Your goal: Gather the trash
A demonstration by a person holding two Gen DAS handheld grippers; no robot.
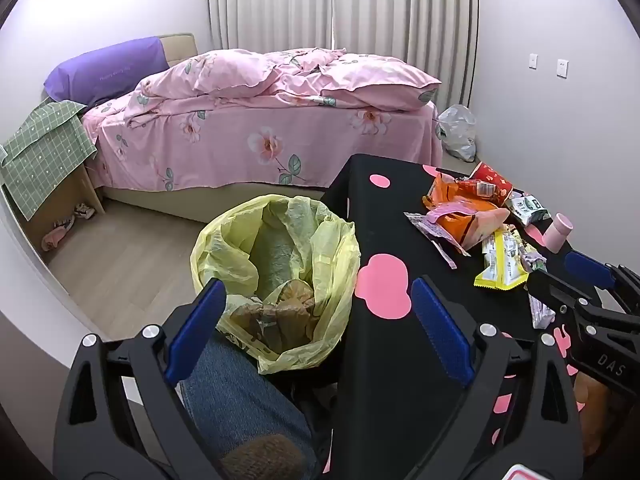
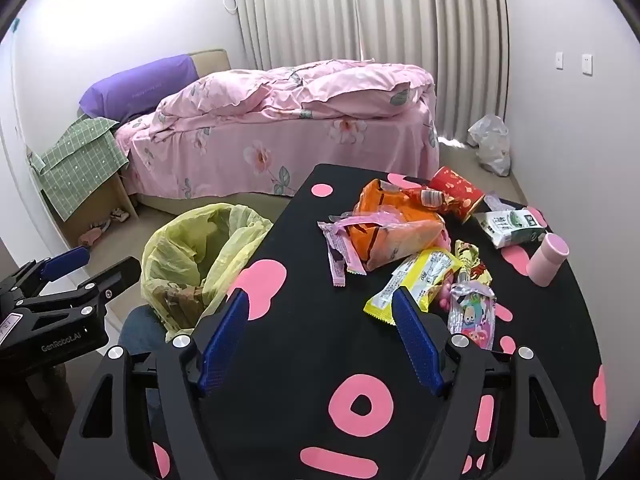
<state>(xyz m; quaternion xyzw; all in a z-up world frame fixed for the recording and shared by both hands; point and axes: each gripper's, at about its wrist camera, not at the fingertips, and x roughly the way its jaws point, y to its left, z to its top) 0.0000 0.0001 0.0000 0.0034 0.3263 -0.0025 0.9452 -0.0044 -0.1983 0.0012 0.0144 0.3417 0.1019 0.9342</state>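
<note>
A bin lined with a yellow bag stands on the floor at the left edge of a black table with pink shapes; brown crumpled paper lies inside it. My left gripper hangs open over the bin's right rim and the table edge, with nothing between its fingers. My right gripper is open above the table, also holding nothing. Just beyond its right finger lies a yellow wrapper, then an orange bag, pink wrappers, a red cup and a pink cylinder.
A bed with pink floral bedding fills the back, with a green checked cloth over a box at its left. A white plastic bag lies by the curtain. A knee in jeans is beneath my left gripper.
</note>
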